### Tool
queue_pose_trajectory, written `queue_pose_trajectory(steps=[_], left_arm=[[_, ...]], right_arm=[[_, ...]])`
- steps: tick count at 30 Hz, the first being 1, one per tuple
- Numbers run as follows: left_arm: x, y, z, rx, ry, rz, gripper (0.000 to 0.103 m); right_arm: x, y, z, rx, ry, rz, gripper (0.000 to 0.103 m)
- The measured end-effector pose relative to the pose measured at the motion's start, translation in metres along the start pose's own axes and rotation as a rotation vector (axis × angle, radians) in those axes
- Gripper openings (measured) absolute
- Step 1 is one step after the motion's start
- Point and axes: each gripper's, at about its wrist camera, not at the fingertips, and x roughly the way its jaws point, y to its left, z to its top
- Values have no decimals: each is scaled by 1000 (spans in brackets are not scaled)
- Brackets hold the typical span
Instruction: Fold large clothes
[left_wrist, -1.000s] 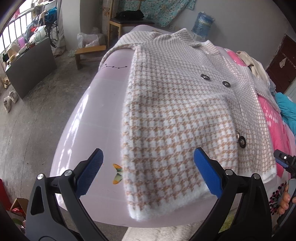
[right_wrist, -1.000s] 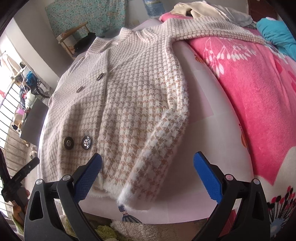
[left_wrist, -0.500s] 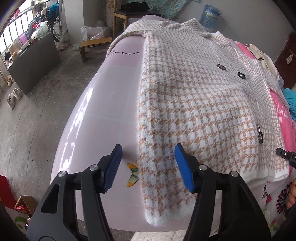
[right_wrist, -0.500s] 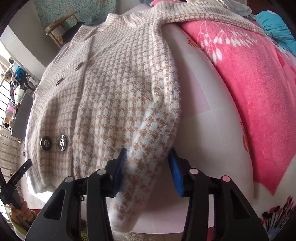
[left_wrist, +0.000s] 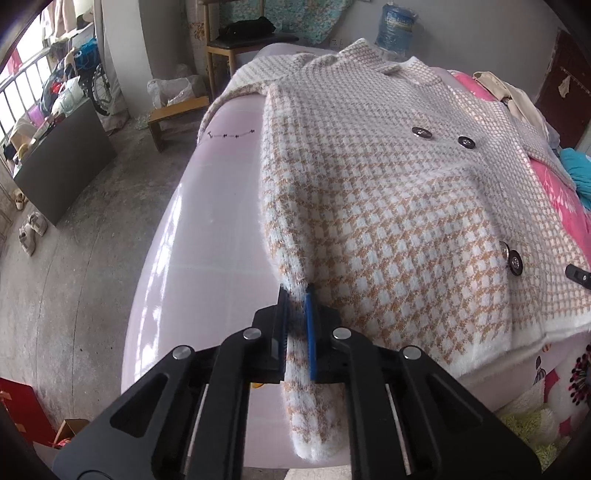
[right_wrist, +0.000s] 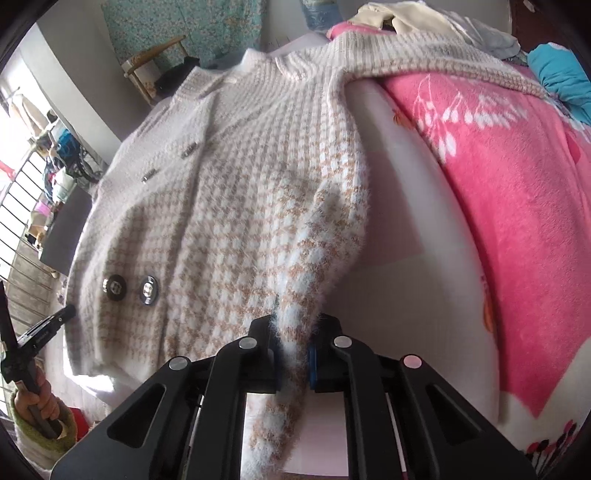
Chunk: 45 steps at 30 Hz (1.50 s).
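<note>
A fuzzy white-and-tan houndstooth cardigan (left_wrist: 388, 206) with dark buttons lies spread front-up on a pale pink bed (left_wrist: 214, 229). My left gripper (left_wrist: 296, 291) is shut on the left sleeve's lower part, whose cuff (left_wrist: 314, 435) hangs down between the black arms. In the right wrist view the same cardigan (right_wrist: 229, 206) fills the middle, and my right gripper (right_wrist: 293, 321) is shut on the right sleeve (right_wrist: 325, 236) near its cuff, with the white cuff end trailing below the pads. The tip of the other gripper (right_wrist: 44, 332) shows at the left edge, held by a hand.
A bright pink floral blanket (right_wrist: 509, 206) covers the bed's right side, with folded clothes (right_wrist: 561, 77) beyond it. Left of the bed: concrete floor (left_wrist: 74, 280), a low wooden bench (left_wrist: 177, 114), a chair (left_wrist: 240, 48), a dark cabinet (left_wrist: 62, 166) and a water jug (left_wrist: 395, 29).
Both grippers went from wide open to shut, each closing on a sleeve of the cardigan. Both sleeves are now bunched between the pads and slightly raised.
</note>
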Motion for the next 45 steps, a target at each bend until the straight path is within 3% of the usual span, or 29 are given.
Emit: queue_pose_trajectory(steps=[5,8,13,16,18,19,22,26,28,30,35,41,42,45], left_arm=[[-59,-3,3,53,-108,-29,6],[-82,-2,-7,68,-113,-46,6],[-99,5,-49,67,-24,-17,6],[-87,14,-71,12,59,-22,7],[-69,18,-81,-11,108,-25,10],[-61,19,-83,-17,123,-16,11],[-52,21,-80,-10,134,-6,18],[-63,24,-70,9,62,40,49],[-66,28,-57,0,39,47,57],[-66,30,-46,-8,17,38,62],[-59,27,-13,-8,-28,14,65],[-45,37,37,-56,-106,7,67],[-43,43,47,-86,-122,6,73],[-32,75,75,-226,-156,-52,79]], right_arm=[[-45,6,12,-59,-86,24,8],[-66,0,6,-60,-94,42,8],[-89,-15,-34,-16,-11,82,8],[-75,-23,-64,1,65,52,10],[-61,-32,-75,23,105,-2,18],[-55,-37,-77,35,122,-47,27],[-66,-46,-74,34,81,-122,44],[-98,-41,-52,-9,-79,-198,66],[-101,-27,-38,-40,-131,-197,70],[-96,-7,-23,-69,-158,-139,75],[-65,71,1,-197,-177,-11,92],[-5,155,19,-414,-168,-82,97],[4,164,22,-440,-156,-84,97],[28,188,32,-493,-135,-44,97]])
